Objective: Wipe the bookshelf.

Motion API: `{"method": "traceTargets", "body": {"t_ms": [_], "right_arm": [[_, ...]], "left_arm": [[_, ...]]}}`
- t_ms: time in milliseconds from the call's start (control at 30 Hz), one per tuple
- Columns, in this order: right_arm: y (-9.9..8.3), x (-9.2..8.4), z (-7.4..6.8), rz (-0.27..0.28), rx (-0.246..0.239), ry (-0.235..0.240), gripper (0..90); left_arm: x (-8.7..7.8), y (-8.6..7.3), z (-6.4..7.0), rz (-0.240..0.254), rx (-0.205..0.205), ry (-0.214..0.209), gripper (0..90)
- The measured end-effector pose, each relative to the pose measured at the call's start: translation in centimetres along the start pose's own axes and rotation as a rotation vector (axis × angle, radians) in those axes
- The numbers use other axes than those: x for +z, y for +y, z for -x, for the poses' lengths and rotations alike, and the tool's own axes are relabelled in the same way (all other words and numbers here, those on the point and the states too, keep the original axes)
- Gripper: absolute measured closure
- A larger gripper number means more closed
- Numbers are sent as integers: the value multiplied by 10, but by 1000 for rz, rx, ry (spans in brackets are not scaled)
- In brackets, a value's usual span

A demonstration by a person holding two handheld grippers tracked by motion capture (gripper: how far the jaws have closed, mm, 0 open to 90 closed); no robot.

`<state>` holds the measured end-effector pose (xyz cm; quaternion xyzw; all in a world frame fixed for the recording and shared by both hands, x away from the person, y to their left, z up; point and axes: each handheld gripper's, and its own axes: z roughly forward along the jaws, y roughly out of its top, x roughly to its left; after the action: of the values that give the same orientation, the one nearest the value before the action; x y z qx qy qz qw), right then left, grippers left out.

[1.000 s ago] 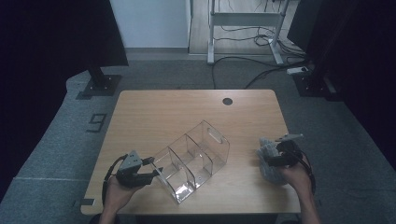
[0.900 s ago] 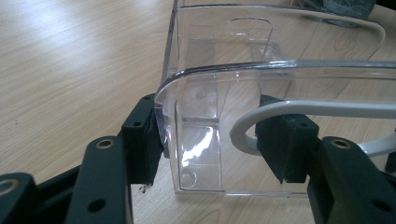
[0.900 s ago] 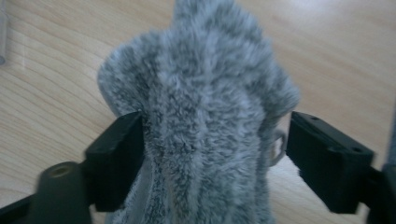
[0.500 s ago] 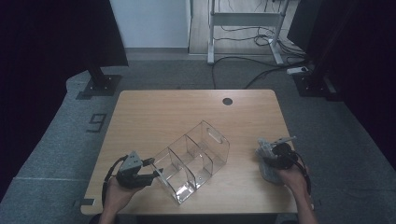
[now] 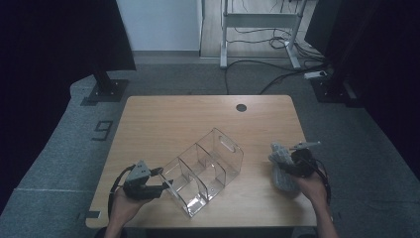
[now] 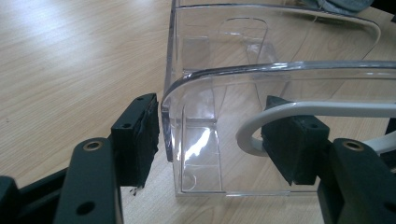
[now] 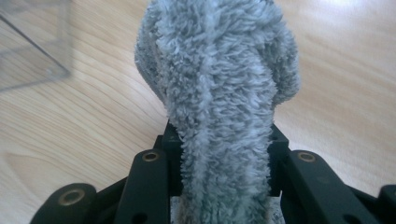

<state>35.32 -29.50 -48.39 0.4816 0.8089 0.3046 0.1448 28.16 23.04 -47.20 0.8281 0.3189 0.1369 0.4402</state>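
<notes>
Hands are coming in from the near edge of the table, each holding a gripper. The left gripper is lying at the near left, level with the tabletop and pointing at the near end of the clear organizer. In the left gripper view its jaws are standing apart, straddling the organizer's corner wall; the left pad is sitting just beside the wall with a thin gap showing, the right pad is seen through the plastic, and I cannot tell whether that one is touching. These jaws have just been opening a little.

The right gripper is sitting at the near right, over a grey fluffy cloth lying on the wood, well apart from the organizer. In the right gripper view the jaws have just been closing and are now clamping the cloth, bunching it into a ridge between the pads.

The organizer is lying at a slant across the middle of the table, its three compartments holding nothing, its handle end farthest away. Beyond it, a round hole is showing near the far edge.
</notes>
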Motion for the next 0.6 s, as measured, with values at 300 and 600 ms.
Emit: {"method": "traceTargets", "body": {"t_ms": [300,600], "right_arm": [[11,-14,-9,53,-20,54,631],[29,-29,-23,83,-61,87,630]], "left_arm": [[0,-1,1,1,0,-23,405],[0,-1,0,1,-9,-16,364]]}}
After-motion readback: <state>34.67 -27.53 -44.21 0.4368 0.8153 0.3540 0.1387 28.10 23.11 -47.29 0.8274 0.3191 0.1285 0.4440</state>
